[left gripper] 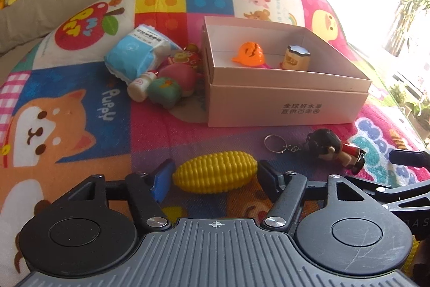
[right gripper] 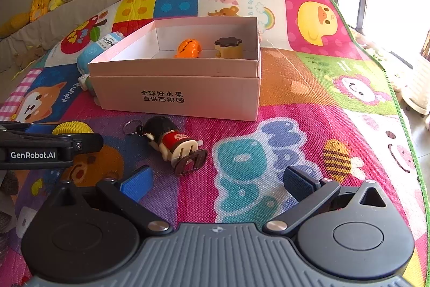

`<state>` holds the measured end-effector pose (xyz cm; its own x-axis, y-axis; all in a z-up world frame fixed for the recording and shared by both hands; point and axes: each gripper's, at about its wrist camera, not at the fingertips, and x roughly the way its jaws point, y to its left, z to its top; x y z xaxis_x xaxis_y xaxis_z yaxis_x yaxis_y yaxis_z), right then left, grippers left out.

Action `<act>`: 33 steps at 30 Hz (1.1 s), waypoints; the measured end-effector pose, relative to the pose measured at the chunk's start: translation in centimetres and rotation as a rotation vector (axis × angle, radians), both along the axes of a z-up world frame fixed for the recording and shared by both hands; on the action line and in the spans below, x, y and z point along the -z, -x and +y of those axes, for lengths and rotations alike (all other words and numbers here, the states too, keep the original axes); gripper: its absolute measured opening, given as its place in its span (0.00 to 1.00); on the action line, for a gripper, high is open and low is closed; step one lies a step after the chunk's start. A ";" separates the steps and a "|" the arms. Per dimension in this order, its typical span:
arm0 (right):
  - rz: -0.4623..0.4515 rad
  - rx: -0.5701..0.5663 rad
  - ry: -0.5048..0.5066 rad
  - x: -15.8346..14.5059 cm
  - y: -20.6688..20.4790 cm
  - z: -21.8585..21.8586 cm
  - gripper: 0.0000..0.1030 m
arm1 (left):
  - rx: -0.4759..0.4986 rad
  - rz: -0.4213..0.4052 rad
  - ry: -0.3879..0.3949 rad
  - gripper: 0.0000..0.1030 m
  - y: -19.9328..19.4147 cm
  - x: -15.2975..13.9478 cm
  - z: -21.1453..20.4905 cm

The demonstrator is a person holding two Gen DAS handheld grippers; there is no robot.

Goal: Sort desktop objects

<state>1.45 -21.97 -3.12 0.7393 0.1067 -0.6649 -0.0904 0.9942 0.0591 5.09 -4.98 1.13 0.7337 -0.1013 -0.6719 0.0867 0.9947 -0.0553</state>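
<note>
Closest in, the left gripper (left gripper: 213,175) has its two fingers on either end of the yellow toy corn (left gripper: 215,170), which lies on the colourful play mat (left gripper: 80,104). The pads look as if they touch the cob's tips, but I cannot tell whether they really press on it. Gripped end to end like that, the tapered, ribbed plastic could squirt out sideways or swing down when lifted, and a dropped cob would roll across the mat.

The right gripper (right gripper: 215,186) rests low over the mat with its fingers spread wide and nothing between them. Just beyond it lies the doll keychain (right gripper: 172,145), on its side with the ring towards the box. It sits near the corn, so a careless sweep of either tool could knock it.

Further back stands the pink cardboard box (right gripper: 174,96), already holding an orange toy (right gripper: 188,47) and a small pudding-shaped toy (right gripper: 228,47).

Only the left view shows the pile beside the box: a blue packet (left gripper: 137,53), a little bottle (left gripper: 141,88) and soft squishy toys (left gripper: 172,85). The right view hides most of that behind the box wall, but shows the clear mat to the box's right.
</note>
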 end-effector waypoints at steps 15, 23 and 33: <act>0.026 -0.193 0.156 -0.8 -3.9 5.0 0.50 | 0.058 -0.017 -0.007 0.70 5.6 -0.8 2.9; 0.026 -0.257 0.049 -7.8 0.6 3.6 0.27 | 0.139 -0.136 0.071 0.70 5.7 -6.3 2.8; -0.177 -0.167 -0.063 -18.7 -3.0 -0.1 0.27 | 0.186 -0.331 0.058 0.77 -3.2 -12.4 -1.6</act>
